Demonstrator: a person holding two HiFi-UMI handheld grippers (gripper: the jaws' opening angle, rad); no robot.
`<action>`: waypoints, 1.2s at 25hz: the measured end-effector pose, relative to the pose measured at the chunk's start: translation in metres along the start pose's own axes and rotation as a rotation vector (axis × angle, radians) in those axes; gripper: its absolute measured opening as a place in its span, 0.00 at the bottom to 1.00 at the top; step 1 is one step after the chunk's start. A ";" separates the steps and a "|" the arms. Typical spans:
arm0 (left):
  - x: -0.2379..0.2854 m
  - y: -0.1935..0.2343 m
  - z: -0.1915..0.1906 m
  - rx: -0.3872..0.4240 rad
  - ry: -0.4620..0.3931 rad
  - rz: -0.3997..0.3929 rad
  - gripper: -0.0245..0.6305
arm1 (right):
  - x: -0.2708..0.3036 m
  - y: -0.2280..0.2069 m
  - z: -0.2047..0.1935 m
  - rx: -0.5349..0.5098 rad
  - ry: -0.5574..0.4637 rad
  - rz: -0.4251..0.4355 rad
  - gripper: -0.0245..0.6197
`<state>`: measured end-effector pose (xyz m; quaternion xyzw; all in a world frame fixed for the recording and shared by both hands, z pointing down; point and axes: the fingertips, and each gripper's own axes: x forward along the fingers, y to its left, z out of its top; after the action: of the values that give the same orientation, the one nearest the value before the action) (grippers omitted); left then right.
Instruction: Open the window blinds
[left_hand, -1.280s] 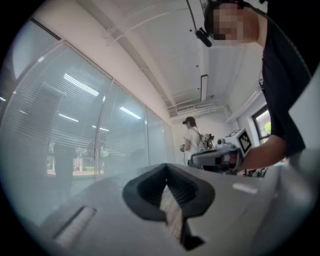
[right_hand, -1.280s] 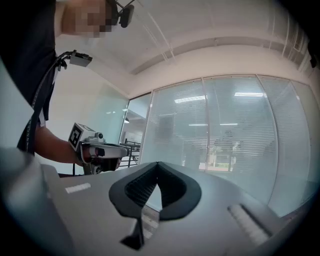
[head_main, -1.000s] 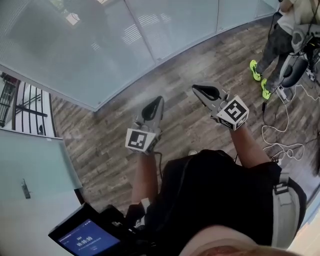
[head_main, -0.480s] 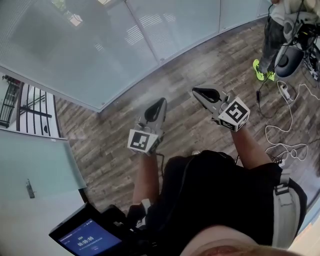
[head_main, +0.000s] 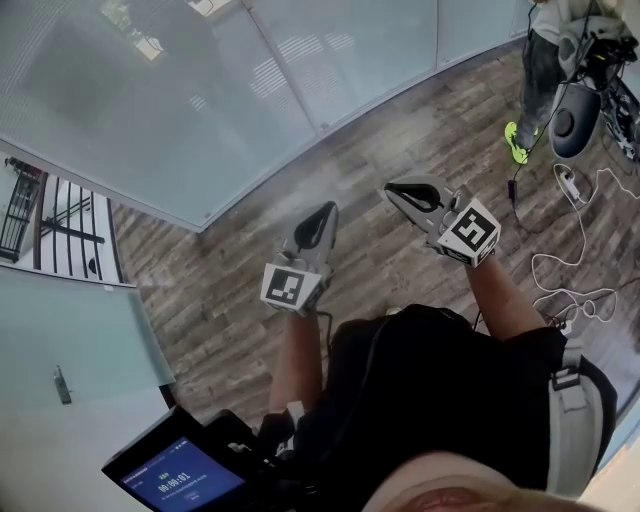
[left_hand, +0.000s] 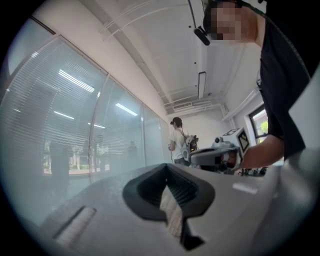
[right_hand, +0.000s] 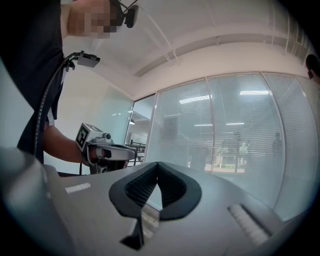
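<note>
The window blinds (head_main: 190, 95) hung lowered, slats closed; the left hand-held gripper (head_main: 321, 214) and right hand-held gripper (head_main: 397, 190) were pinched together, empty.

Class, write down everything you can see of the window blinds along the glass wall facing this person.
The window blinds are pale, thin horizontal slats, seemingly metal or plastic, hanging fully lowered across the glass wall down to the wooden floor. Slim vertical frames split them into panels. The slats are tilted mostly shut, yet dim outdoor shapes show through. Nothing touches them; no cord or wand is visible.
</note>
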<state>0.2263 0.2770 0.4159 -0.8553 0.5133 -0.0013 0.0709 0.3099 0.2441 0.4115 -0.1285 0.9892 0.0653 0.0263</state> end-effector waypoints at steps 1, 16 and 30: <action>-0.001 0.000 0.000 0.000 -0.001 0.002 0.04 | 0.000 0.000 0.000 -0.001 -0.002 -0.002 0.05; -0.006 0.005 -0.002 0.005 -0.025 -0.007 0.04 | 0.002 -0.002 0.001 0.048 -0.044 -0.042 0.05; -0.019 0.018 0.003 -0.030 0.002 0.064 0.04 | 0.017 0.009 0.008 0.094 -0.091 0.040 0.05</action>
<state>0.2020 0.2854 0.4123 -0.8395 0.5403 0.0076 0.0576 0.2913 0.2494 0.4039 -0.1044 0.9913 0.0252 0.0760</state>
